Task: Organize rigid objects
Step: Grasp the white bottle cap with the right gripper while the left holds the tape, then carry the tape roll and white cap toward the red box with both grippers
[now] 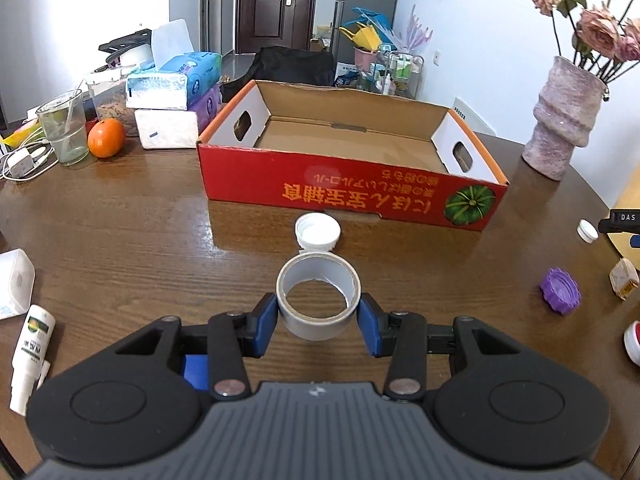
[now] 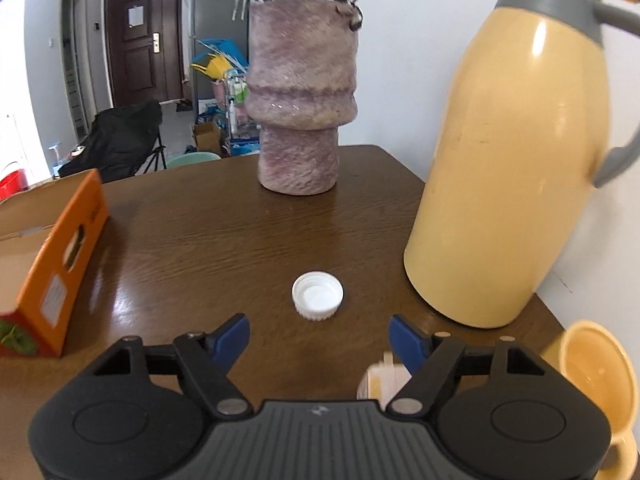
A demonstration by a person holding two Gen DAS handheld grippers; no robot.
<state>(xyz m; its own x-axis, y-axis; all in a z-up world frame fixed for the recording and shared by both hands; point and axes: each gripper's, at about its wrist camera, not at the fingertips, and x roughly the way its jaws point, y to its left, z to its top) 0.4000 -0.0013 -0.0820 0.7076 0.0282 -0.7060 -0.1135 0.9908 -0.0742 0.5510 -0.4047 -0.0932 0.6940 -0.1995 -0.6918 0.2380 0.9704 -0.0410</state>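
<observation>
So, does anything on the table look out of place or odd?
Yes, a few loose lids lie with no bottle near: a white cap upside down before the red box, another white cap upside down near the yellow jug, and a purple lid. The box is empty.

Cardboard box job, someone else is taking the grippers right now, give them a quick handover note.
Left gripper: shut on the tape roll, held above the table short of the cardboard box.
Right gripper: open, holding nothing, small white cap just ahead of its fingertips.
Done: nothing visible in the box yet.
Left: tape roll into the box, then the large white cap in front of the box, the small white cap and the purple cap.
</observation>
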